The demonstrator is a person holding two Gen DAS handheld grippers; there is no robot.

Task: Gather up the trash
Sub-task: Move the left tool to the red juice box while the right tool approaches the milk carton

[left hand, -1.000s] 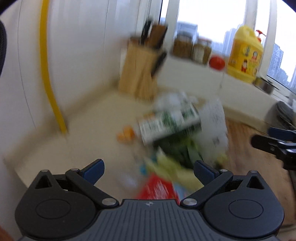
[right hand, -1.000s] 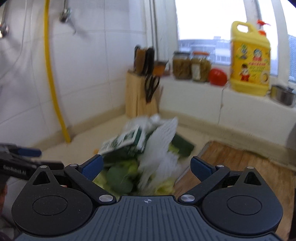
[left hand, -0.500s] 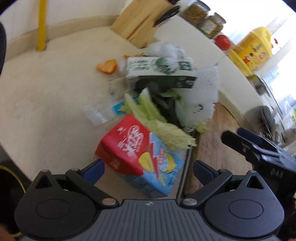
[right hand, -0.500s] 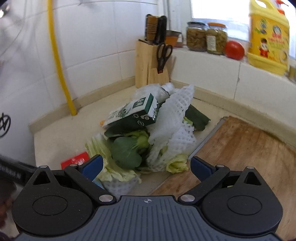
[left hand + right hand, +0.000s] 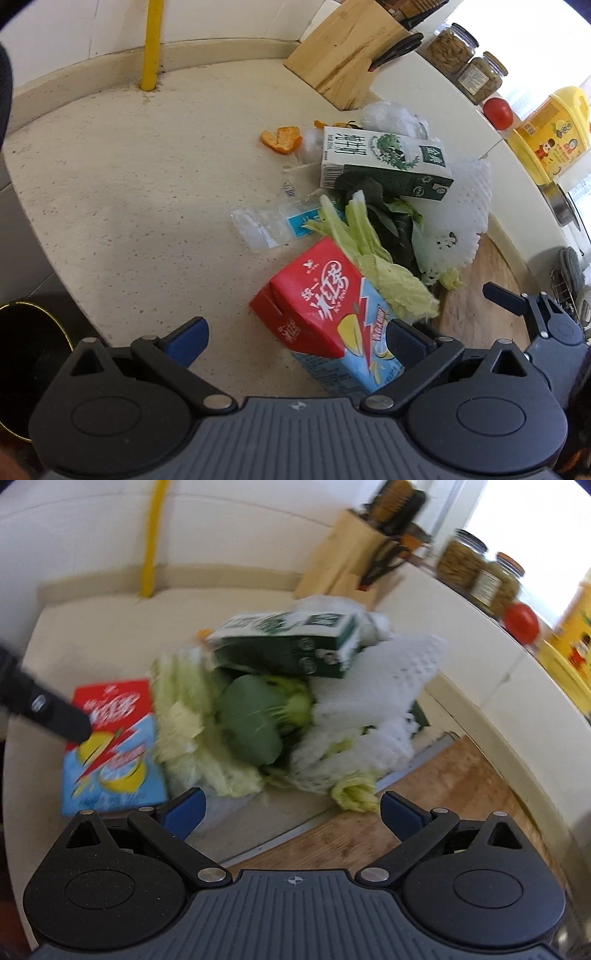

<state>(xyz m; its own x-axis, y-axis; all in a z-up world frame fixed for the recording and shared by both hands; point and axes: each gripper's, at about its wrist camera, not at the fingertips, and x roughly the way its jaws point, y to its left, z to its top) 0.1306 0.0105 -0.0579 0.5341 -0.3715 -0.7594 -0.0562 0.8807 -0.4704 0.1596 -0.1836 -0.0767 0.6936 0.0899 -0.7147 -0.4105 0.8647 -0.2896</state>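
A heap of trash lies on the beige counter. A red and blue drink carton is nearest, lying between the spread fingers of my left gripper, which is open just above it. Behind it are pale cabbage leaves, dark greens, a green and white milk carton, white foam netting, a clear wrapper and orange peel. In the right wrist view my right gripper is open, low in front of the greens and netting; the drink carton lies left.
A wooden knife block stands at the back by a yellow pipe. Jars, a tomato and a yellow bottle sit on the sill. A wooden cutting board lies right of the heap. A dark bin sits below the counter's edge.
Both grippers have tipped down and come closer to the heap. The left one now hangs over the red and blue carton; both stay open.
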